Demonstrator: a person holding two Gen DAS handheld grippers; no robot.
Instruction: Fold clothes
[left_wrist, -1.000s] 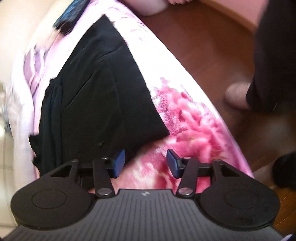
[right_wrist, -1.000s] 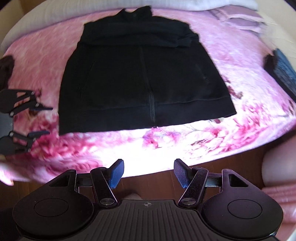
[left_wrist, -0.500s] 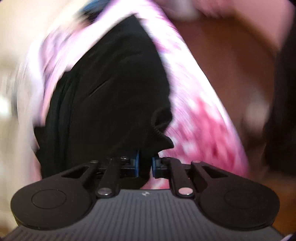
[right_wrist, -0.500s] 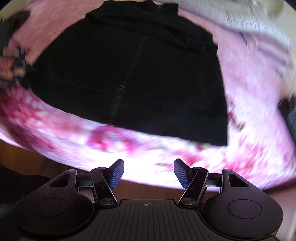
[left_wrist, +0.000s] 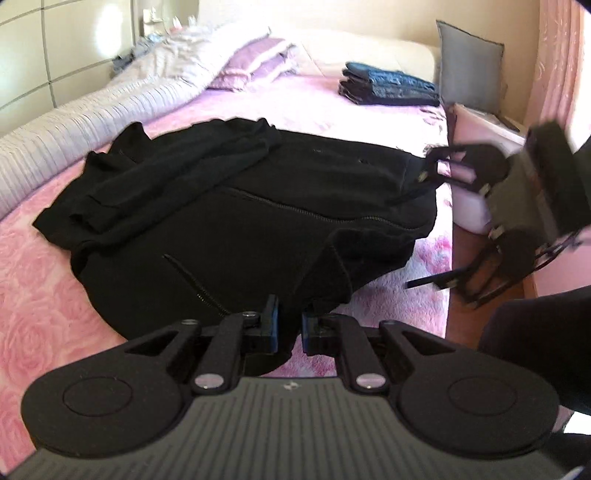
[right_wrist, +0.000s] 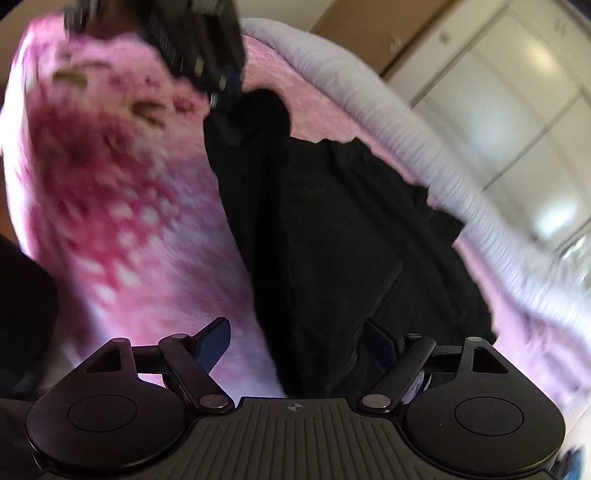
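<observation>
The pink floral bedspread (left_wrist: 55, 295) fills the frame; my black jacket (left_wrist: 240, 206) lies mid-frame. My left gripper (left_wrist: 290, 326) pinches its hem corner, bottom centre — my right gripper (right_wrist: 293, 343) spreads wider, pressing nothing.

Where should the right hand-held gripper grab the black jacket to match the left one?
On the black jacket, take the free hem corner nearest the right hand-held gripper, coming in from the bed's edge. The left hand-held gripper already pinches the other corner; the right one's jaws are opening.
</observation>
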